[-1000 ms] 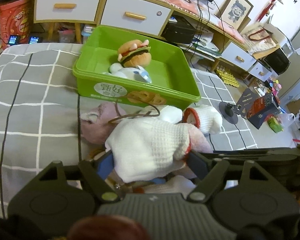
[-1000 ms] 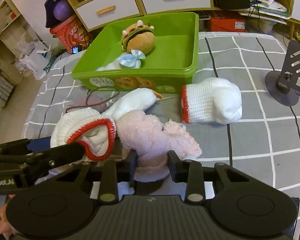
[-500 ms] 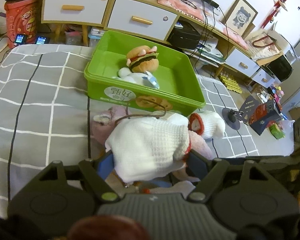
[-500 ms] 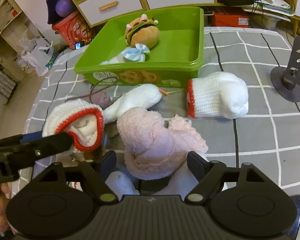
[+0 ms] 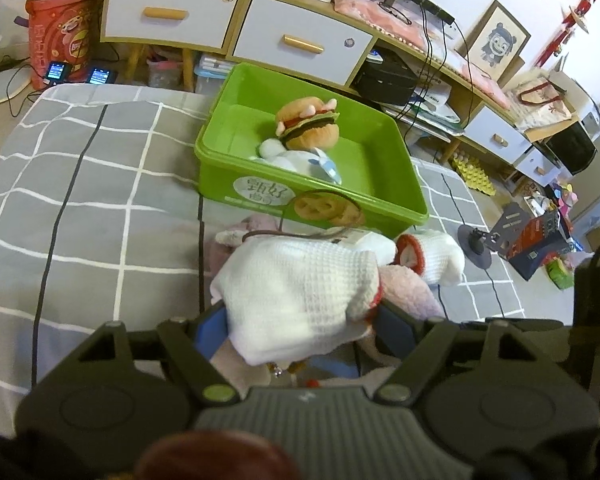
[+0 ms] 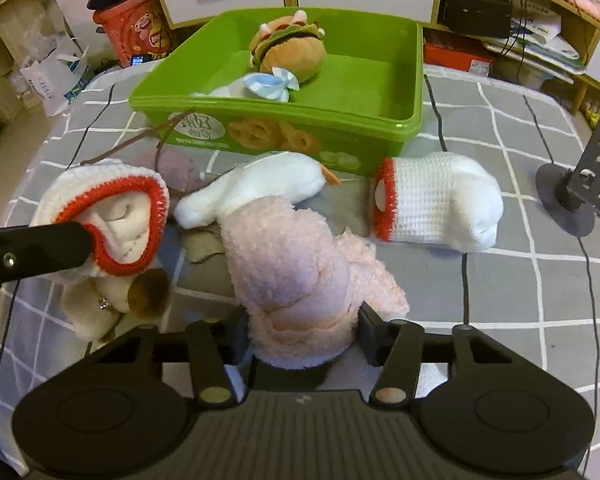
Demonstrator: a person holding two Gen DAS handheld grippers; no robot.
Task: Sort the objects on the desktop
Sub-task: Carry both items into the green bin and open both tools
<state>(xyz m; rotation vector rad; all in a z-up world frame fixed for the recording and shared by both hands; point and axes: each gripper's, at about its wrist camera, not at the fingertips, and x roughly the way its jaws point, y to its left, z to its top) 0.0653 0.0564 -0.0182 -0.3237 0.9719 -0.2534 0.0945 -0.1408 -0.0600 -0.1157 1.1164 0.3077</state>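
While bin (image 6: pixel 380 128) sits beyond | pink plush (image 6: pixel 296 280) blocks right tool (image 6: pixel 300 336), seemingly gripped.

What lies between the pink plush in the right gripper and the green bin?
In the right wrist view, a white plush lies between the pink plush and the green bin.

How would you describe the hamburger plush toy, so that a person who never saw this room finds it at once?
Look first for the green plastic bin on the grey checked cover. Inside it, toward the far wall, sits the hamburger plush toy, next to a white plush with a pale blue bow. It is the only brown, bun-shaped toy with dark and green layers; the other soft things are white or pink.
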